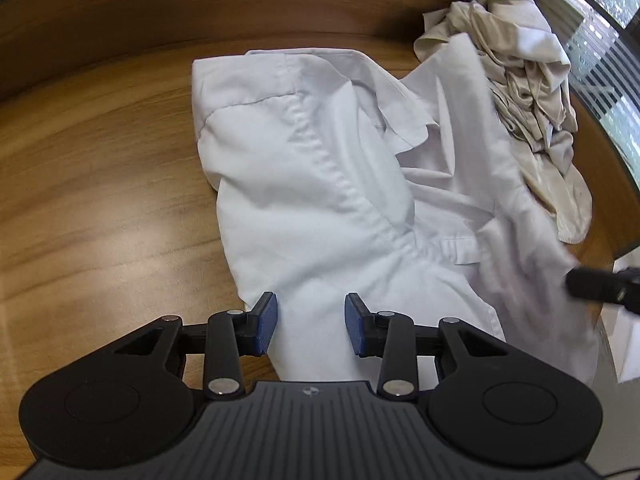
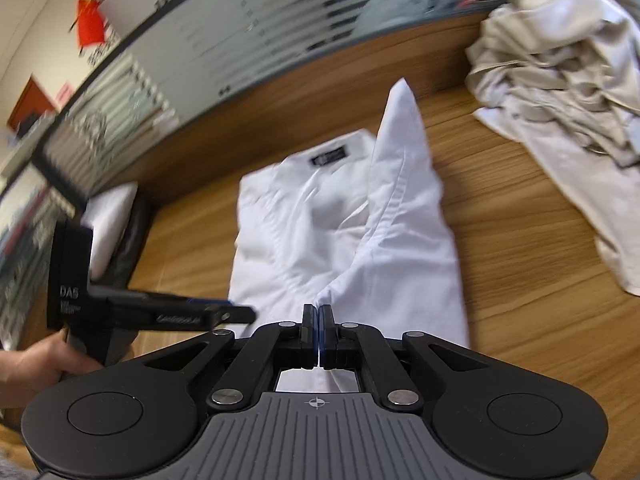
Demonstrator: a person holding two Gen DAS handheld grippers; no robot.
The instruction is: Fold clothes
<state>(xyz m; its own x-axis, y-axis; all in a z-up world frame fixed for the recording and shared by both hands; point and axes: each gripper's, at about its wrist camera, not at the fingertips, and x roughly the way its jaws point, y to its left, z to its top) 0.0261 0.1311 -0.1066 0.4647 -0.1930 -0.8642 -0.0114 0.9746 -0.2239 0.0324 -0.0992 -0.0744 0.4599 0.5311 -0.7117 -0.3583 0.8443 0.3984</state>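
A white shirt (image 1: pixel 320 184) lies partly folded on the wooden table (image 1: pixel 100 184). My left gripper (image 1: pixel 311 320) is open, its blue pads straddling the shirt's near edge. In the right wrist view the shirt (image 2: pixel 360 240) shows its collar and dark label far from me. My right gripper (image 2: pixel 319 316) is shut on the shirt's near edge and holds the cloth lifted. The left gripper (image 2: pixel 224 314) shows at the left of that view, held by a hand. The right gripper's black tip (image 1: pixel 600 286) shows at the right edge of the left wrist view.
A heap of beige and white clothes (image 1: pixel 524 92) lies at the far right of the table, also in the right wrist view (image 2: pixel 568 92). A glass wall with striped frosting (image 2: pixel 248 52) runs behind the table. A dark chair with a white cushion (image 2: pixel 116 224) stands at the left.
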